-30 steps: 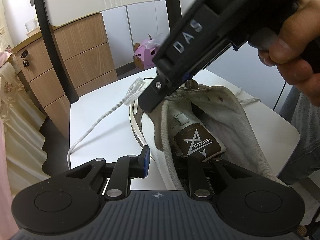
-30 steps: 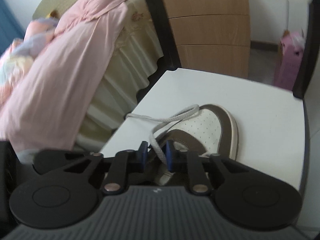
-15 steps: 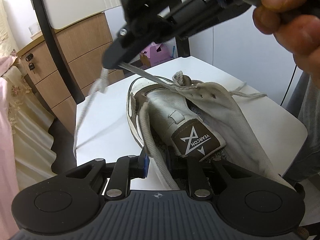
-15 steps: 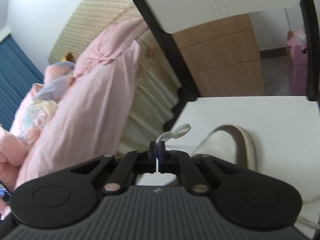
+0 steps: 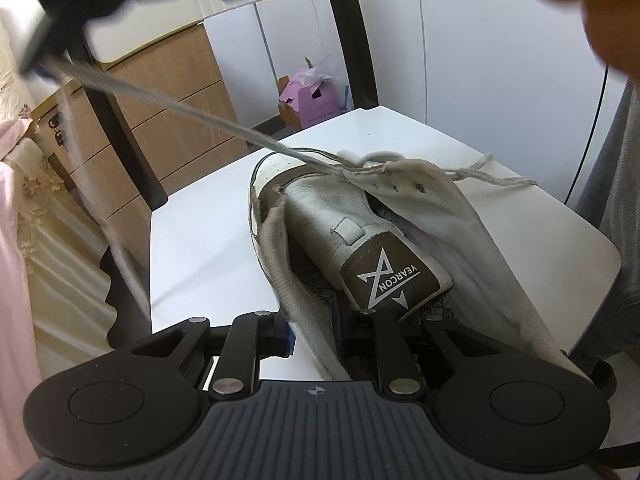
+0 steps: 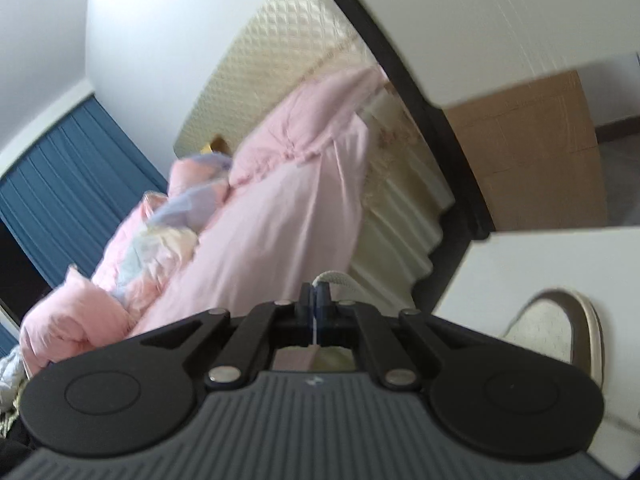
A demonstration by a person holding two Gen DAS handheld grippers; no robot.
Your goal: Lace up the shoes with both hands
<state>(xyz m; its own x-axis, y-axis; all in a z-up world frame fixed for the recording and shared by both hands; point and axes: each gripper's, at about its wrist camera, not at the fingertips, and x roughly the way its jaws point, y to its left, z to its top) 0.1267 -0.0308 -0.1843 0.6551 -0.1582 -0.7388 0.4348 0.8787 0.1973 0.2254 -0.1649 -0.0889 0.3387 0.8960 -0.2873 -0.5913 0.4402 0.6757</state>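
A white and brown shoe (image 5: 360, 220) lies on a white chair seat (image 5: 200, 240), toe pointing away. My left gripper (image 5: 312, 336) is shut on the shoe's left side wall near the tongue label. One white lace (image 5: 180, 112) runs taut from the front eyelets up to the blurred right gripper (image 5: 36, 60) at the top left. The other lace end (image 5: 492, 176) lies slack on the seat to the right. In the right wrist view my right gripper (image 6: 316, 300) is shut on the lace (image 6: 336, 280), which loops out past the pads; the shoe's toe (image 6: 560, 328) shows low right.
The chair's black frame (image 5: 120, 140) and white backrest stand behind the shoe. Wooden drawers (image 5: 172, 92) and a pink box (image 5: 308, 100) sit on the floor beyond. A bed with pink bedding (image 6: 260, 220) lies left of the chair. A hand (image 5: 600, 8) shows top right.
The right gripper closed on the lace, then rose and swung up to the left, pulling the lace taut. The left gripper kept its hold on the shoe.
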